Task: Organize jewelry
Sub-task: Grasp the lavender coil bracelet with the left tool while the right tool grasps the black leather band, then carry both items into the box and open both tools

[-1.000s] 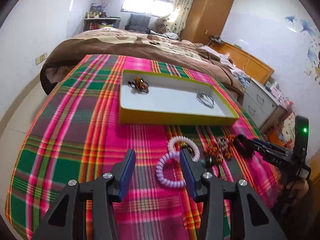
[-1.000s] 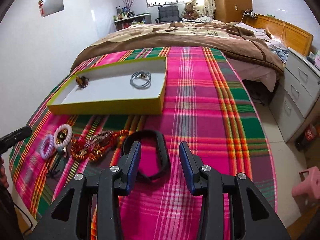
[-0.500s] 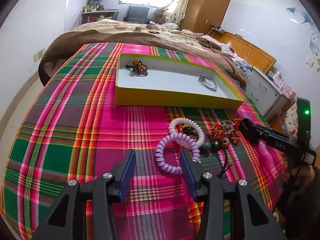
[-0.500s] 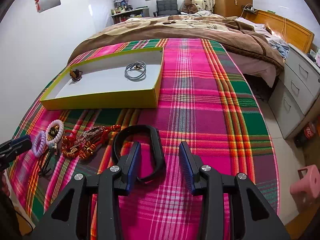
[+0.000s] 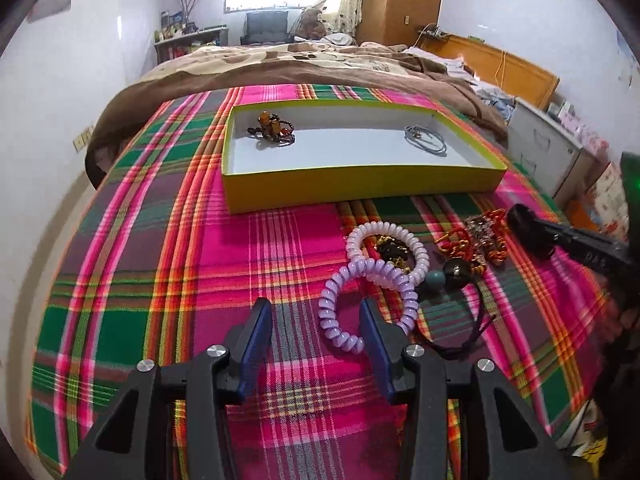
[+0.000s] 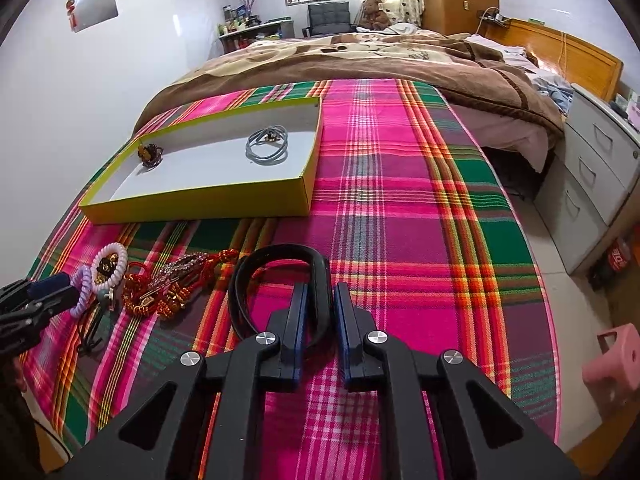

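A shallow yellow box (image 5: 360, 184) (image 6: 200, 204) lies on the plaid cloth, holding a bead bracelet (image 5: 272, 130) and a grey cord necklace (image 5: 424, 140). My left gripper (image 5: 316, 316) is open, its right finger touching a purple coil bracelet (image 5: 340, 312). A pink coil bracelet (image 5: 386, 252), dark beads and a red-gold chain pile (image 5: 480, 240) lie beside it. My right gripper (image 6: 320, 300) is shut on the right side of a black headband (image 6: 276, 276) lying on the cloth.
The table edge (image 6: 548, 320) runs close on the right, with a drawer unit (image 6: 592, 168) and a pink stool (image 6: 612, 360) beyond. A bed with a brown blanket (image 6: 360, 60) lies behind the table. The right gripper's tip (image 5: 528, 236) shows in the left view.
My right gripper has closed on the black headband. My left gripper moved forward and right, closer to the purple coil bracelet, staying open.
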`<action>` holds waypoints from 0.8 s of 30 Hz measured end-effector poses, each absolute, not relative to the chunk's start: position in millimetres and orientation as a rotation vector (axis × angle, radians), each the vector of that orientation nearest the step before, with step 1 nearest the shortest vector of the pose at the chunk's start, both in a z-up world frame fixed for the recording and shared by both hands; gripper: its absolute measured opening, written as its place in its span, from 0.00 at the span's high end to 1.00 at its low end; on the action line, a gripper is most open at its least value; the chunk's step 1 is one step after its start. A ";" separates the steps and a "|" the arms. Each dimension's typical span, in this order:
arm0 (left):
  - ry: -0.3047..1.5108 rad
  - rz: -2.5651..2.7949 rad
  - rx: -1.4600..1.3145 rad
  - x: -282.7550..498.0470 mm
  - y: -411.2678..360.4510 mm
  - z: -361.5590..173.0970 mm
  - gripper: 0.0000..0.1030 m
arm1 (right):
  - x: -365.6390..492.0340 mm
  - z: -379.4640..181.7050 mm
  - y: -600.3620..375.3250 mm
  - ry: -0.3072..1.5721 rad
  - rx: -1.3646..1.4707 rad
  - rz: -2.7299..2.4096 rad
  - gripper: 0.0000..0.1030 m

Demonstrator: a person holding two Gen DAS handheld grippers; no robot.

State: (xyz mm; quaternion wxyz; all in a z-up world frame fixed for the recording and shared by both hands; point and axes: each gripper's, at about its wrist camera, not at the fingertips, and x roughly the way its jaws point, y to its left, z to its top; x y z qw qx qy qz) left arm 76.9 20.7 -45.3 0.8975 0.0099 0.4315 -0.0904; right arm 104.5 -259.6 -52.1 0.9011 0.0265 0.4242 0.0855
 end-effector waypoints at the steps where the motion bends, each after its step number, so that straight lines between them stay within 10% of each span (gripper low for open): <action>1: 0.890 -0.186 0.031 76.9 19.9 -45.7 0.58 | 103.7 -52.1 -259.9 0.875 0.059 0.175 0.87; 10: 0.883 -0.174 0.098 74.5 15.9 -44.2 0.89 | 101.7 -51.1 -261.8 0.869 0.068 0.168 0.88; 24: 0.858 -0.187 0.058 70.8 24.4 -37.3 0.91 | 98.3 -49.5 -263.8 0.860 0.082 0.165 0.88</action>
